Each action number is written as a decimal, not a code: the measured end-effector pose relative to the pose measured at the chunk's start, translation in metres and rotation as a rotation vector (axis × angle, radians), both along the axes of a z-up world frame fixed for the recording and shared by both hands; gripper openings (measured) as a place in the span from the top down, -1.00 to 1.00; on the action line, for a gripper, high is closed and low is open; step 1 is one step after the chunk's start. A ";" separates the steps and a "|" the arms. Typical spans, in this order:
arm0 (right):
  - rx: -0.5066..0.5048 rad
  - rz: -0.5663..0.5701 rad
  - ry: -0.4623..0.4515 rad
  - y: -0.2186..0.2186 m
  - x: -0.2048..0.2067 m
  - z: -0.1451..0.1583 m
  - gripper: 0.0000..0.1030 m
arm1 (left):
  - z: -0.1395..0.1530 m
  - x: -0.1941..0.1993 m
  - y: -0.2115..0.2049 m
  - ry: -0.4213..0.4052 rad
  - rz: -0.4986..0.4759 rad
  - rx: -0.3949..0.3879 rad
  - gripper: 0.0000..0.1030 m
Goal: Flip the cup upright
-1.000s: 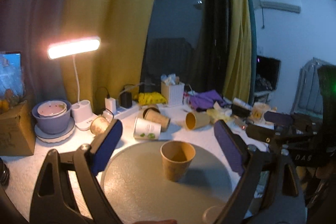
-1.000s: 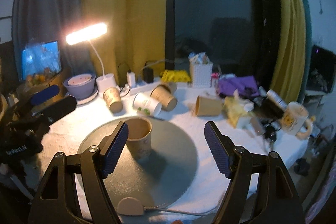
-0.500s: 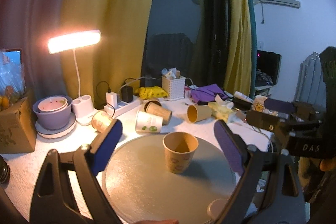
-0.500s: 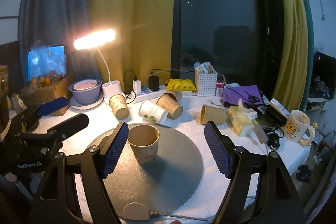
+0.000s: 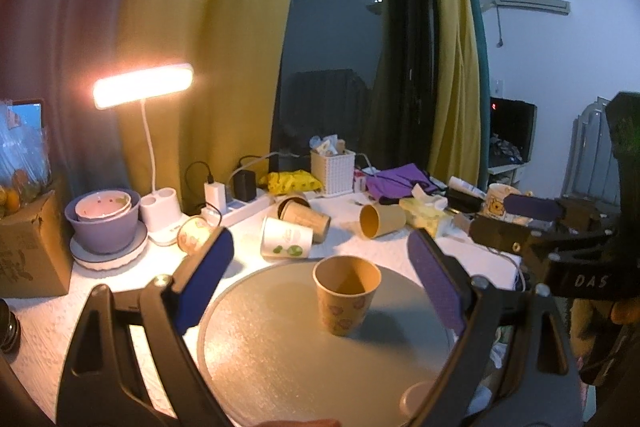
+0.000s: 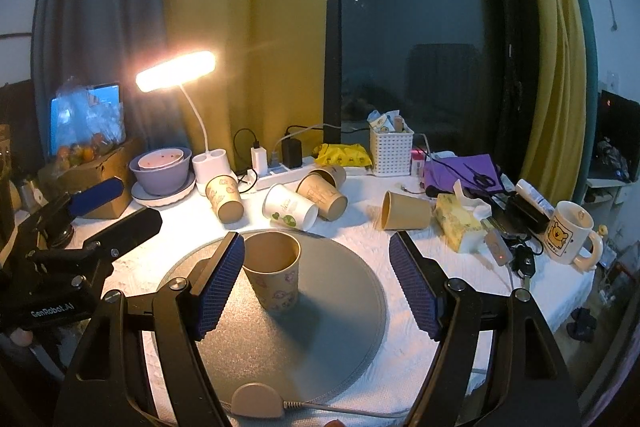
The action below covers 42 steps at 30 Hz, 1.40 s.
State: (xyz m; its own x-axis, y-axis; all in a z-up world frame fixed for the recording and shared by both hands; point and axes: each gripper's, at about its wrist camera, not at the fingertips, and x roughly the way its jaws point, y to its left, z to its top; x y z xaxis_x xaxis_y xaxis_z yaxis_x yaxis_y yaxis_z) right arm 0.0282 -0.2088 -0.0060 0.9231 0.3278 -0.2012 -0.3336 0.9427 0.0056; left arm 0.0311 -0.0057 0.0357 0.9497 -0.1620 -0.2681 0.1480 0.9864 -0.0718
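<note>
A brown paper cup with a faint printed pattern stands upright, mouth up, on the round grey mat. It also shows in the right wrist view, on the mat. My left gripper is open and empty, held back from the cup, which sits between its blue pads. My right gripper is open and empty; the cup stands just beyond its left pad. Each gripper shows in the other's view at the side.
Several paper cups lie on their sides behind the mat, among them a white one and a brown one. A lit desk lamp, a purple bowl, a power strip, a white basket and a mug stand around.
Both grippers have lifted and drawn back from the cup, which stays upright on the mat. Both stay open.
</note>
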 end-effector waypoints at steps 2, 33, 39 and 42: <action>0.001 0.001 0.000 0.000 0.000 0.000 -0.51 | 0.001 -0.001 0.001 -0.003 -0.001 -0.001 -0.75; 0.001 0.000 0.001 0.001 -0.001 0.001 -0.51 | 0.007 -0.009 0.001 -0.033 -0.001 0.004 -0.75; 0.001 0.001 0.001 0.001 0.000 0.000 -0.51 | 0.008 -0.010 0.001 -0.034 -0.006 0.004 -0.75; 0.002 0.003 0.001 0.000 -0.001 0.000 -0.51 | 0.009 -0.011 0.000 -0.037 -0.010 0.006 -0.75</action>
